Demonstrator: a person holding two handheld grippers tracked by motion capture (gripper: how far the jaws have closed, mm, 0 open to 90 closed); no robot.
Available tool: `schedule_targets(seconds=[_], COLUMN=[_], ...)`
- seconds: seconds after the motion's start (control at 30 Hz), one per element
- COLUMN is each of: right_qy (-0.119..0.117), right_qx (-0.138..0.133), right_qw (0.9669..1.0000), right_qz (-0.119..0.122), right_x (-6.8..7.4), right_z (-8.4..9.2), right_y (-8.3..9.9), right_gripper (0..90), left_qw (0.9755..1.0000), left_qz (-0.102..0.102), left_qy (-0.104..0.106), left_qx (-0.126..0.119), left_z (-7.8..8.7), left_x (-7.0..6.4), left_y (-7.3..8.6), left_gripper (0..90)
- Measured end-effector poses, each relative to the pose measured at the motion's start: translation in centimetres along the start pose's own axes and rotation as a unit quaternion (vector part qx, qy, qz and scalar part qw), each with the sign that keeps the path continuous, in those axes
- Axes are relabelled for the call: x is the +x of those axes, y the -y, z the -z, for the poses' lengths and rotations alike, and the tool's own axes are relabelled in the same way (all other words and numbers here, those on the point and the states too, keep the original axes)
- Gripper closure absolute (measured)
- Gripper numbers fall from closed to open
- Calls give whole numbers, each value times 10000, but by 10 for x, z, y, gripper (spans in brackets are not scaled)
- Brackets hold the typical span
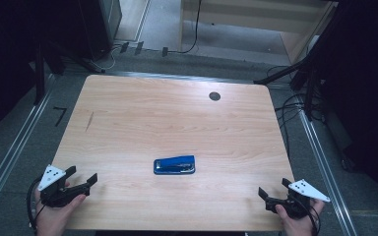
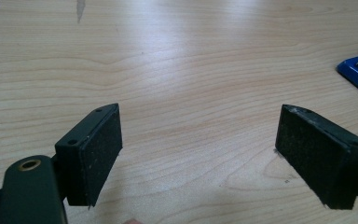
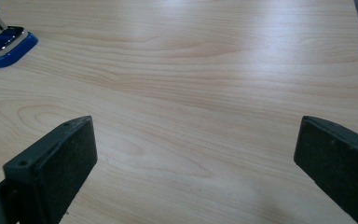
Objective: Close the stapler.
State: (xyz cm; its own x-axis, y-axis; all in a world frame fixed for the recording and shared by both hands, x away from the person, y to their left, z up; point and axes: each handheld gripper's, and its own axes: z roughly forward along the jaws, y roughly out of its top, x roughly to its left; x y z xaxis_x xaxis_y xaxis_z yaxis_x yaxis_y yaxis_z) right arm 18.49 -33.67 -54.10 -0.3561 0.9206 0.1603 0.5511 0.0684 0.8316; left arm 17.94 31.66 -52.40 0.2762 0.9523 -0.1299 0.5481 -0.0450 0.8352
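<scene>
Nothing was done yet: the blue stapler (image 1: 174,165) lay untouched mid-tabletop (image 1: 142,113), well apart from the left gripper (image 1: 85,180) and right gripper (image 1: 267,194), whose fingers stood wide open and empty.

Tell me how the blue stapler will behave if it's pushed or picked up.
The blue stapler lies flat on the wooden table, so it should slide, not roll. It looks rigid. Its metal parts suggest some weight, and its hinged top might swing open if gripped by one half.
</scene>
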Motion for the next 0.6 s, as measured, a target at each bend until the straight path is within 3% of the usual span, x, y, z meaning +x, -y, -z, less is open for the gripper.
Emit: schedule_targets(seconds=[0.2, 0.6], right_qy=[81, 259], right_qx=[-2, -69], right_qw=[10000, 9993], right_qz=[39, -248], right_x=[-10, -35], right_z=[4, 16], right_y=[4, 15], right_gripper=[0, 0], left_qw=[10000, 10000], left_qz=[5, 1], left_qy=[13, 31], left_qx=[4, 25], left_z=[0, 0], left_x=[0, 0], left_y=[0, 0], left_gripper=[150, 150])
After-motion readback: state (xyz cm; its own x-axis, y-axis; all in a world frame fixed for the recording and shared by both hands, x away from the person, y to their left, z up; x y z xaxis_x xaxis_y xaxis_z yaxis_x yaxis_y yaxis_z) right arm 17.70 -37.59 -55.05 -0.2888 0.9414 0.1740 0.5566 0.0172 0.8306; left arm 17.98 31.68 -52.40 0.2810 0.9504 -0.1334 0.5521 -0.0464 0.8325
